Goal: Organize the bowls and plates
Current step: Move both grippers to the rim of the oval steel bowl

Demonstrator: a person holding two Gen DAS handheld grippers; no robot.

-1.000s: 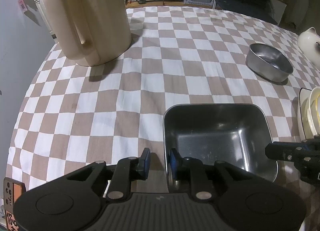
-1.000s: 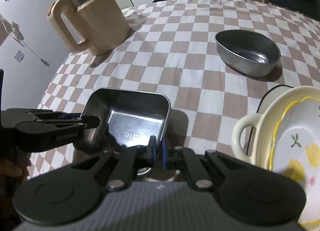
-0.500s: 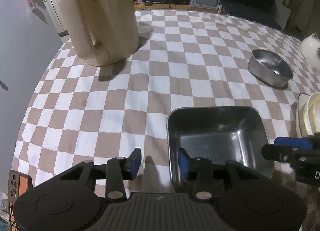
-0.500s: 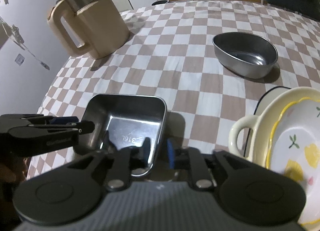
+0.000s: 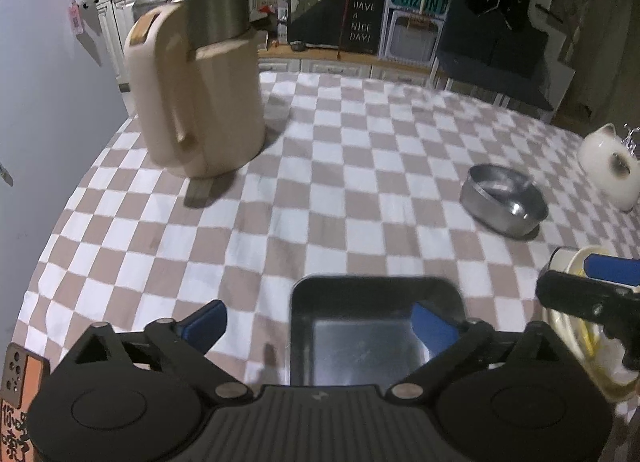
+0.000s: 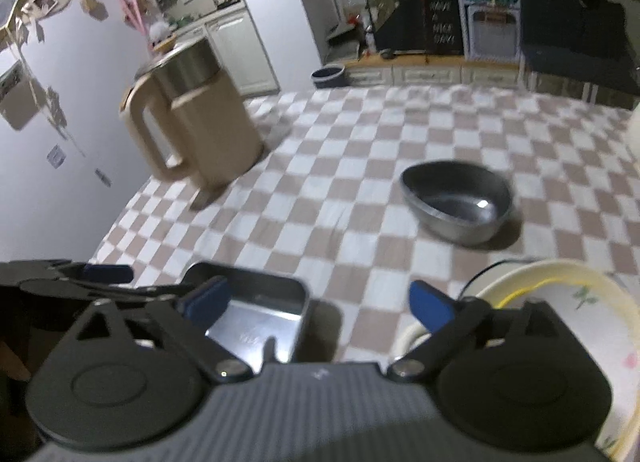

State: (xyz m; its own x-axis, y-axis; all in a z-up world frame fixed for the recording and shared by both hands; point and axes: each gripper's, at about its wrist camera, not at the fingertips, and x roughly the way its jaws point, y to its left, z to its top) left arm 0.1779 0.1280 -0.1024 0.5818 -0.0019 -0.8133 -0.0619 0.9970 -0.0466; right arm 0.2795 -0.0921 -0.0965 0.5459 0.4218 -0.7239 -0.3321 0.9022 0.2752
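Resting empty on cloth: steel tray point(image 5: 372, 326)

Beige jug point(image 5: 200, 102) with steel lid: stands upright on the checkered tablecloth point(image 5: 340, 166), far ahead and left of the gripper. White cat-shaped container point(image 5: 608, 170): far right. Black "HAVE A NICE DAY!" sign point(image 5: 360, 26): background, beyond the table.

Your table wears a brown-and-white checked cloth point(image 5: 340, 190). On it, the beige jug point(image 5: 200, 102) stands at ten o'clock, the round steel bowl point(image 5: 504, 202) at two, the square steel tray point(image 5: 372, 322) at six, and the cream dishes point(image 6: 560, 302) at four.
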